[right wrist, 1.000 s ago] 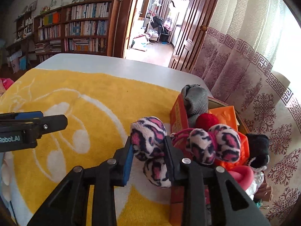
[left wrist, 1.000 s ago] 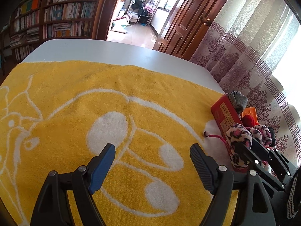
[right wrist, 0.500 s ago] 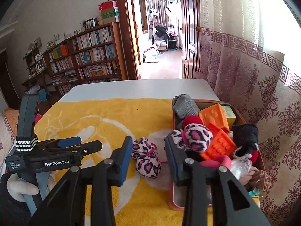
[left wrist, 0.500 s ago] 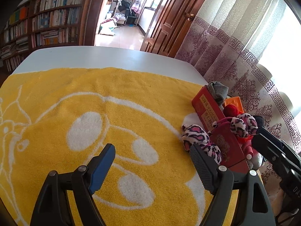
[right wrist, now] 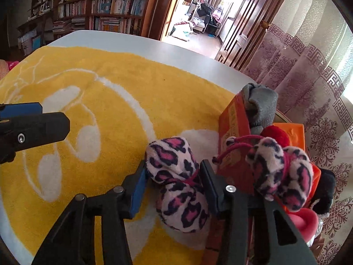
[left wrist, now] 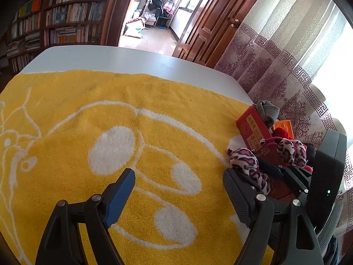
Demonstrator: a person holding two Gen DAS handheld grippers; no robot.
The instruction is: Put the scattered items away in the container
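Bookshelves (right wrist: 106,6) and an open doorway are standing behind a white table (left wrist: 123,57) that is lying mostly under a yellow towel (left wrist: 92,128) with a white outline drawing. Patterned curtains (left wrist: 275,66) are hanging along the right.

At the towel's right edge an orange box (right wrist: 233,132) is sitting crammed with things: a grey sock (right wrist: 260,106), a red pom-pom (right wrist: 278,134), an orange block (right wrist: 295,132) and one leopard bow (right wrist: 280,174) draped over its rim, its pink cord trailing across the box wall.

A second leopard bow (right wrist: 176,176) is lying on the towel just beside the box wall, outside it. The right gripper (right wrist: 174,183) is straddling this bow and its jaws are closing; the blue pad is touching the bow's left side, and the dark pad is sitting close against its pink-tied waist. Half a second ago this gripper was raised, well above the bow, with the whole box visible beneath it; now it is down low at towel level around the bow. A second ago it was clamped on the same bow beside the box.

The left gripper (left wrist: 176,190) is hovering over the bare towel with its jaws wide apart and nothing between them, much as it was in both earlier frames. In its view, the right gripper's black body is showing at the far right beside the box.
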